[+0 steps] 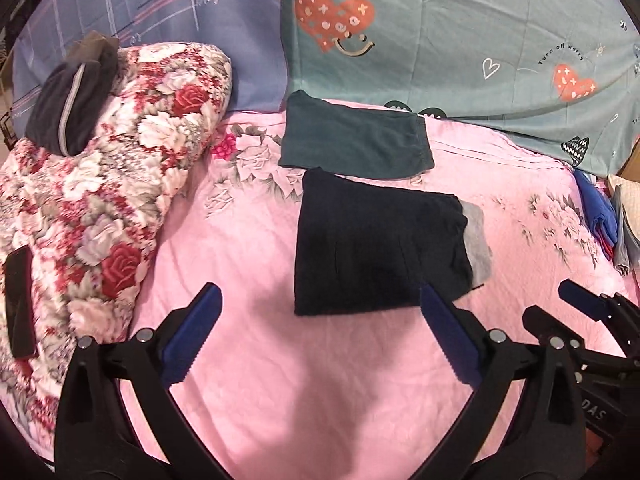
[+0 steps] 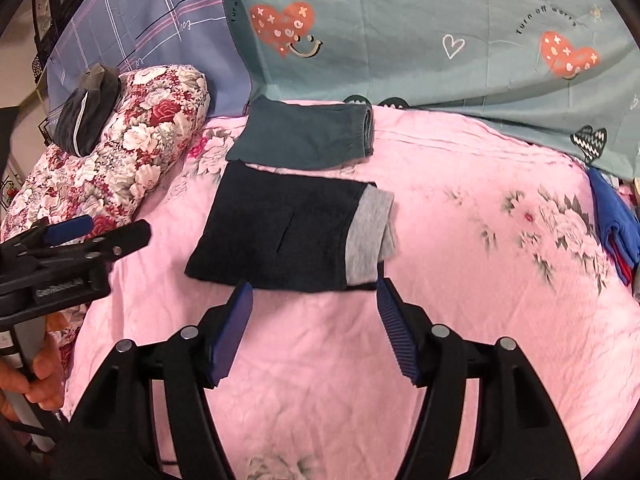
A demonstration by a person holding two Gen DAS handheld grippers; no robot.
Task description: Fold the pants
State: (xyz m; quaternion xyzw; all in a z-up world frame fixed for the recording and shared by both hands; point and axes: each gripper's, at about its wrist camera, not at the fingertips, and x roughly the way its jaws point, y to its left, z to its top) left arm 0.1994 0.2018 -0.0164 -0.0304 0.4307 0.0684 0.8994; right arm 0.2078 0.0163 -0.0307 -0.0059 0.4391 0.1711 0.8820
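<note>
The left gripper point(image 1: 320, 304) hangs with its fingers spread wide and nothing between them, just above the pink bedsheet point(image 1: 320, 400) at the near edge of the dark pants point(image 1: 372, 248). The right gripper point(image 2: 314, 296) is likewise released and empty, its blue pads point(image 2: 234, 332) flanking bare sheet just short of the same near edge, without clearly touching the cloth. The dark pants lie flat in the middle of the bed as a compact rectangle, with a grey band point(image 2: 370, 236) showing at the right end and one grey corner sticking out slightly past the dark layer. Just behind them, nearly touching, a teal pair point(image 2: 304, 138) lies folded in much the same shape. To the left sits a rolled floral quilt point(image 1: 120, 184) with a dark pouch point(image 1: 72, 100) on top, and a teal heart-print cover point(image 2: 440, 40) hangs behind. Judging by the neat stack, the folding looks essentially finished; at most the protruding grey corner may want tucking or smoothing.
</note>
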